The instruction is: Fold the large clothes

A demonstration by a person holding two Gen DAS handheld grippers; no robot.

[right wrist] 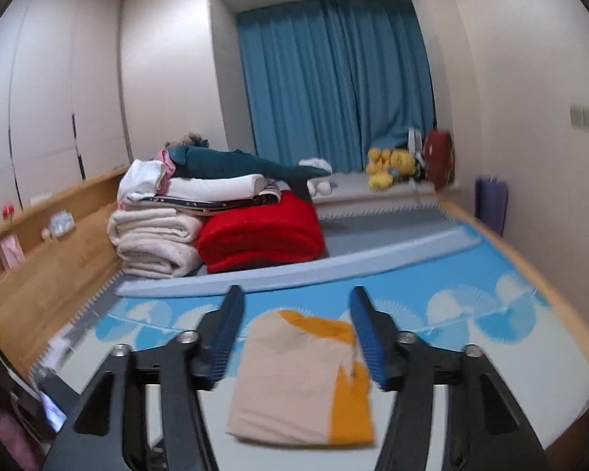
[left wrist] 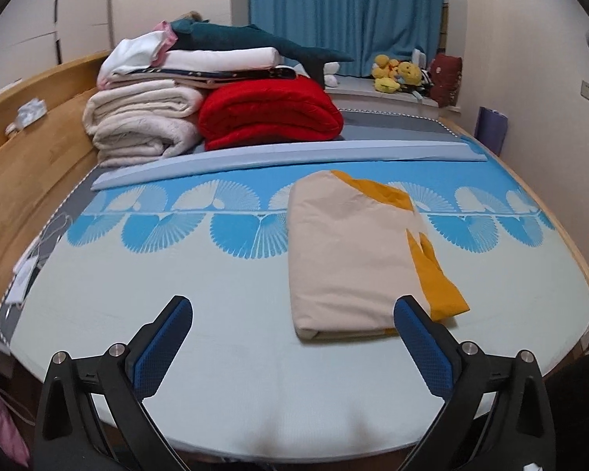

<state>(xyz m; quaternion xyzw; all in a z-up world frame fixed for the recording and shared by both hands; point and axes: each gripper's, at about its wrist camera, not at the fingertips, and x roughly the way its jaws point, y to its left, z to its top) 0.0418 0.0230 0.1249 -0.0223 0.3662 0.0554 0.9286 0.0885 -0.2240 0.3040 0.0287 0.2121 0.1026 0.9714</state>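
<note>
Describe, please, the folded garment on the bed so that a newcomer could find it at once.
Start at the bed with its pale blue fan-patterned cover. The folded garment lies alone on the near part, apart from the blanket stack by the headboard. It is a flat cream rectangle with mustard-yellow panels along one side, unlike the bulky red blanket.

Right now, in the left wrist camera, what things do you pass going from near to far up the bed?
Left gripper → folded beige and yellow cloth → long pale blue strip → red blanket → blue curtain.
</note>
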